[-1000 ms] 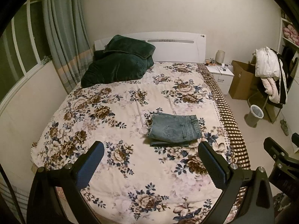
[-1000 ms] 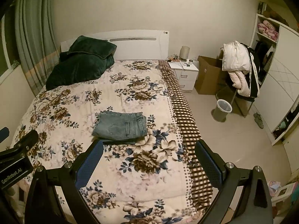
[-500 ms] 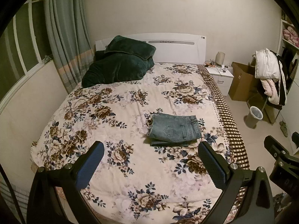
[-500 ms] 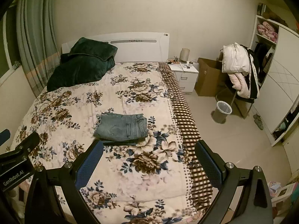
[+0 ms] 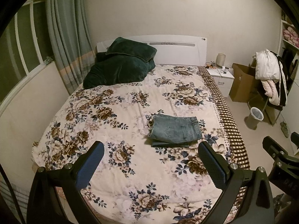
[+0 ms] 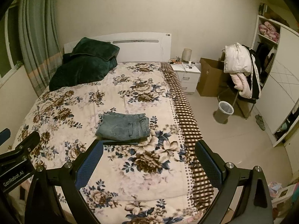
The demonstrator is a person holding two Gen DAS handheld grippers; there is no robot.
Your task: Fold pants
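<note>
Fold looks finished: the faded blue denim pants (image 5: 175, 129) lie as a compact rectangular stack, back pocket and waistband up, on the floral cream-and-brown quilted bedspread (image 5: 121, 123), right of centre toward the brown checked border (image 6: 186, 117). Left gripper (image 5: 150, 158), black frame with blue pads, has its fingers (image 5: 90, 165) spread wide with nothing between them; it sits clear of the pants, on the near side. Right gripper (image 6: 148, 157) is the same: fingers (image 6: 208, 163) wide apart, empty, the pants just beyond its left fingertip in view, no contact visible. Judgement: task is at or past the last fold, both tools off the cloth. A lower layer pokes out along the near edge of the stack, so if anything remains it is a squaring nudge on that edge; that calls for a low approach and a light pinch so the top layers don't slide. Otherwise nothing needed. Readable text: "GenRobot.AI" in white on the left gripper's body as seen in the right wrist view; faint letters on the other tool in the left wrist view are unreadable. A round logo on the white headboard (image 6: 142, 50) is too small to read. Dark green plush blanket (image 5: 121, 69) piled at the head of the bed.
</note>
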